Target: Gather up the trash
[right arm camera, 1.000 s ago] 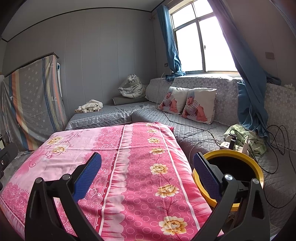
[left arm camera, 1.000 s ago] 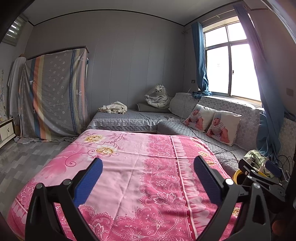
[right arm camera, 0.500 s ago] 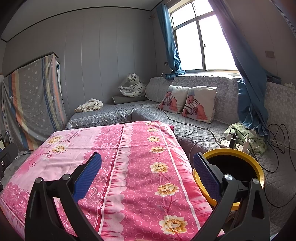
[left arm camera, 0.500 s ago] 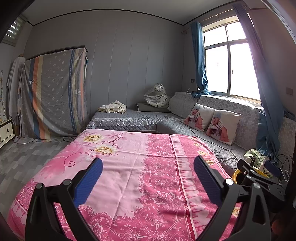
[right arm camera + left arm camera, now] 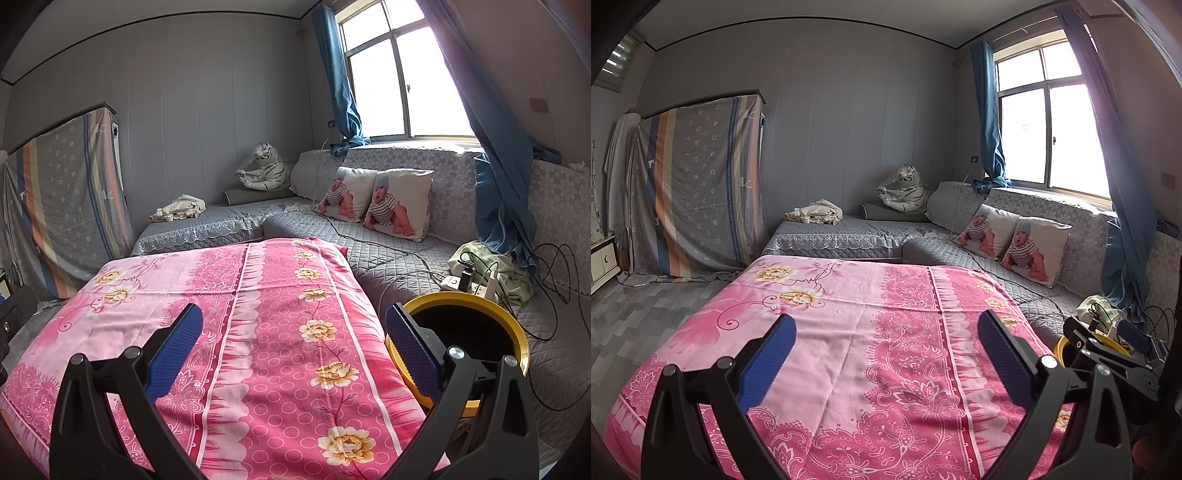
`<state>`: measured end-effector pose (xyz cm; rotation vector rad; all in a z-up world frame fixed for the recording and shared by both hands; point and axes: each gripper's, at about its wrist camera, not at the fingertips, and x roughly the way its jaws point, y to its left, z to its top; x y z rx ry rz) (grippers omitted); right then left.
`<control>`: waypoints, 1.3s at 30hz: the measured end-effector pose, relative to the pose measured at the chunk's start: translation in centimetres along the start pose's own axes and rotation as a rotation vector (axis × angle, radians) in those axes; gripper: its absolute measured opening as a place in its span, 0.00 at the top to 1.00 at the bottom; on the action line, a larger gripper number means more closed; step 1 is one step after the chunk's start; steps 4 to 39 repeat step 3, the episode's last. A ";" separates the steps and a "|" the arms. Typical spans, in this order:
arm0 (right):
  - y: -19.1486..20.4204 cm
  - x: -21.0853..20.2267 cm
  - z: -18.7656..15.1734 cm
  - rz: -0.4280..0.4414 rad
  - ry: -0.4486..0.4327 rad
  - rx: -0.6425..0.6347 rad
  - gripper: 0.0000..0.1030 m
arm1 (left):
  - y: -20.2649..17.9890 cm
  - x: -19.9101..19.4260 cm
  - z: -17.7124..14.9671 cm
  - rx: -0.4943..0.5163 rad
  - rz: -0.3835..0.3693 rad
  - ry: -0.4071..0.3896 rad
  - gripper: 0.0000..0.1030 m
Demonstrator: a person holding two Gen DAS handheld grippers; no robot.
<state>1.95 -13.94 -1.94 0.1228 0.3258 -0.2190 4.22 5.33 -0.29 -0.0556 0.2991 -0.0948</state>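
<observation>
Both your grippers, left gripper [image 5: 886, 354] and right gripper [image 5: 293, 349], hang spread wide over the pink bedspread [image 5: 280, 295], holding nothing; yellow-rimmed trash bin [image 5: 517, 332] sits just beside the bed's right edge.

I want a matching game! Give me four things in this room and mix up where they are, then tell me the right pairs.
Things:
1. toy tiger
2. baby cushions
3. yellow bin
4. power strip

Places:
A. beside the pink blanket, near the right tool
B. far corner of the grey sofa
C. under the window, leaning on the sofa back
D. on the sofa seat just behind the bin, with cables

Pairs: 1-B, 2-C, 3-A, 4-D
</observation>
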 end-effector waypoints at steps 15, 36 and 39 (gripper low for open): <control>0.0 0.0 -0.1 0.000 0.003 0.002 0.08 | 0.0 0.1 -0.1 -0.001 -0.005 0.006 0.08; 0.0 0.0 -0.1 0.000 0.003 0.002 0.08 | 0.0 0.1 -0.1 -0.001 -0.005 0.006 0.08; 0.0 0.0 -0.1 0.000 0.003 0.002 0.08 | 0.0 0.1 -0.1 -0.001 -0.005 0.006 0.08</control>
